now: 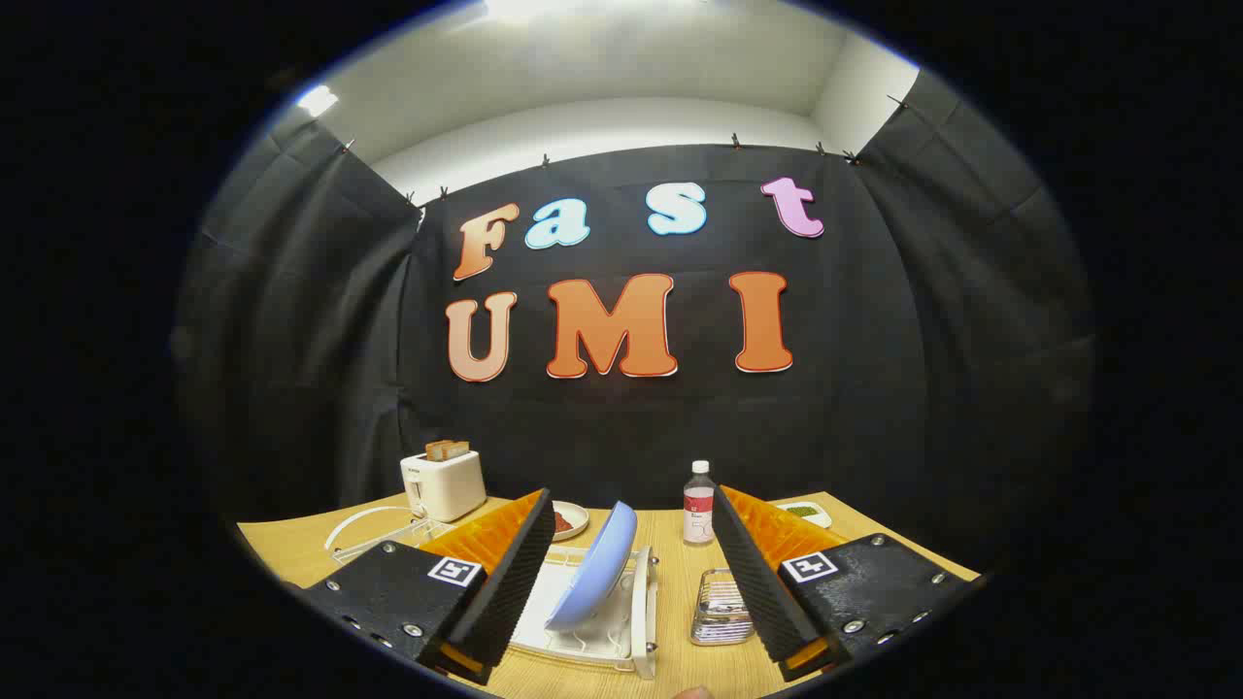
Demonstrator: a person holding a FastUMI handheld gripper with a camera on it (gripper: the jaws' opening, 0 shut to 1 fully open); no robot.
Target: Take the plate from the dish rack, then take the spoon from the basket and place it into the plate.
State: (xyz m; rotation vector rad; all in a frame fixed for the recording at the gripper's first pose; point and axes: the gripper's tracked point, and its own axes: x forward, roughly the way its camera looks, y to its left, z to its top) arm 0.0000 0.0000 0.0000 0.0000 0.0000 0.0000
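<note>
- Gripper (629,592) fingers spread wide, holding nothing (first step: fetching the plate).
- Blue plate (594,581) leans in the dish rack (636,621) between them.
- Basket (722,607) just right of the rack; spoon probably inside.
- Next: advance, close on the plate's rim.

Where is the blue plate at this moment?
The blue plate stands tilted on edge in the white dish rack, between the open tool's fingers, left of the wire basket.

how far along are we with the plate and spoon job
Nothing looks done yet. The plate stands tilted on edge in the dish rack, between the fingers of the open gripper, which touch nothing. In hand: lining up on the plate. Left: lift it out, then fetch the spoon from the basket and lay it in the plate.
</note>
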